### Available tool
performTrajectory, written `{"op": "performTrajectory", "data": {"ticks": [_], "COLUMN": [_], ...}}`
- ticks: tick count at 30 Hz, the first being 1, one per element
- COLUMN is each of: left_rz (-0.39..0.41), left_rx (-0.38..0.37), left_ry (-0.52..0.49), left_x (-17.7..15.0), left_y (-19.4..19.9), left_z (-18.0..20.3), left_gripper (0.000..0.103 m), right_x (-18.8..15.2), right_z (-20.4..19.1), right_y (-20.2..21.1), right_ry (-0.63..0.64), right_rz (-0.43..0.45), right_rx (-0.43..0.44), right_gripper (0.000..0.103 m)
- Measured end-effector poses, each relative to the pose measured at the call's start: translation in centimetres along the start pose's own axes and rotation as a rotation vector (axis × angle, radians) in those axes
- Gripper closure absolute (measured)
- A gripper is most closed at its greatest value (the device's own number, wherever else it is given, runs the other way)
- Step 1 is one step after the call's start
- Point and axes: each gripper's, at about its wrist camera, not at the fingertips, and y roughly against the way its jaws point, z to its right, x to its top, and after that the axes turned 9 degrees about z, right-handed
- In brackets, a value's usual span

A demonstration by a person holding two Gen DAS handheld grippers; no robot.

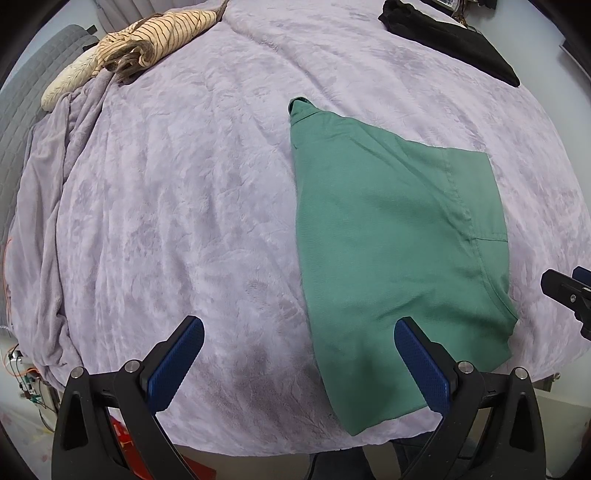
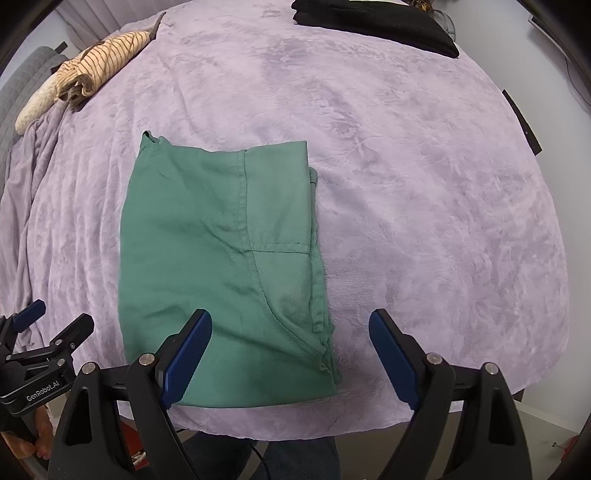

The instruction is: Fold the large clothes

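A green garment (image 1: 388, 251) lies folded flat on the lilac blanket (image 1: 184, 206), near the bed's front edge. It also shows in the right wrist view (image 2: 221, 266), with stacked layers along its right side. My left gripper (image 1: 299, 332) is open and empty, hovering over the garment's near left edge. My right gripper (image 2: 290, 325) is open and empty above the garment's near right corner. The right gripper shows at the right edge of the left wrist view (image 1: 569, 291). The left gripper shows at the lower left of the right wrist view (image 2: 44, 328).
A striped beige garment (image 1: 155, 37) lies crumpled at the far left beside a cream pillow (image 1: 70, 81). Folded black clothes (image 1: 447, 40) sit at the far right, also in the right wrist view (image 2: 373, 22). The bed's front edge (image 2: 295, 432) is just below the grippers.
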Motion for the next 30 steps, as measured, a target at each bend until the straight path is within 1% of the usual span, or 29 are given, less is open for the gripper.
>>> {"op": "performTrajectory", "data": {"ticks": [30], "left_rz": [-0.005], "left_rx": [-0.001], "left_ry": [-0.002], "left_x": [0.36], "left_y": [-0.12], "left_z": [0.1], "left_gripper": [0.0], "right_x": [-0.04], "right_z": [-0.11], "right_y": [-0.17], "right_ry": [-0.002], "right_rz": [-0.009], "right_rx": [0.003], "right_gripper": [0.014]}}
